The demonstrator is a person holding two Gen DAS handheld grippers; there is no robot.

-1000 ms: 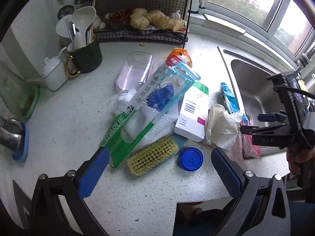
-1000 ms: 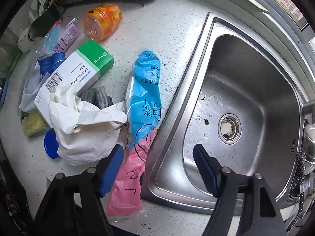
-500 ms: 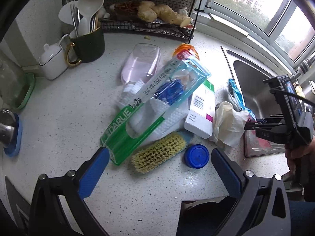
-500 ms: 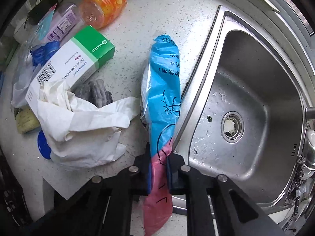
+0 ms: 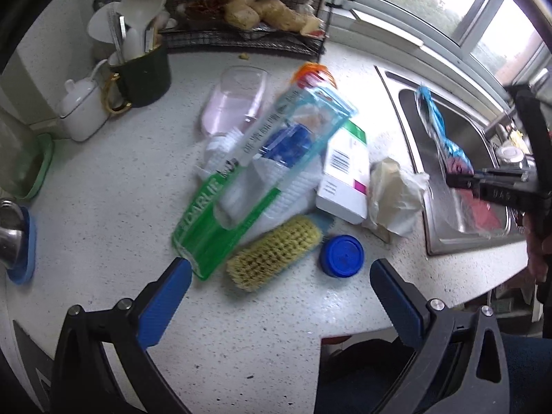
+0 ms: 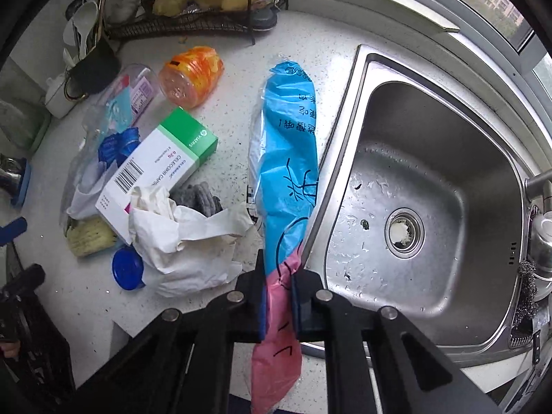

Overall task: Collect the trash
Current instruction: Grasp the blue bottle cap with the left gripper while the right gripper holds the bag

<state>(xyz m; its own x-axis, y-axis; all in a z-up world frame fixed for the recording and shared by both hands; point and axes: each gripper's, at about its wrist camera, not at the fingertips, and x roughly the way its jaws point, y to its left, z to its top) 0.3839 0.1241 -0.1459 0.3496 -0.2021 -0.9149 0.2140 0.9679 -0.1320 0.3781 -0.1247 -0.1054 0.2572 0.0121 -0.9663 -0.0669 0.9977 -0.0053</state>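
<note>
At the bottom middle of the right wrist view, the right gripper (image 6: 278,296) is pinched tight on a long, crinkly blue and pink plastic wrapper (image 6: 288,158). The pink end hangs down at the bottom of the frame. The blue end sticks up toward the top middle, along the left rim of the shiny steel sink (image 6: 348,145), which fills the right side. In the left wrist view, the same wrapper (image 5: 445,145) shows at the right edge, lifted in front of the sink (image 5: 396,103).

At the bottom of the left wrist view, the left gripper (image 5: 281,288) has its 2 blue pads spread wide apart with nothing between them. Just above them, on the white speckled counter (image 5: 103,200), lie a yellow bristle scrub brush (image 5: 276,252) and a round blue plastic lid (image 5: 342,256), close together.

A bit higher, in the middle of the frame, is a clear green and blue toothbrush pack (image 5: 262,176). To its right is a white and green cardboard medicine box (image 5: 345,176), touching a crumpled cream paper bag (image 5: 393,196).

Higher still are an orange plastic jar (image 5: 312,72) lying on its side and a clear pink plastic tub (image 5: 238,100).

At the upper left stand a dark green mug full of spoons (image 5: 143,74) and a small white pot with a lid (image 5: 82,107). At the top is a black wire rack (image 5: 248,45).
</note>
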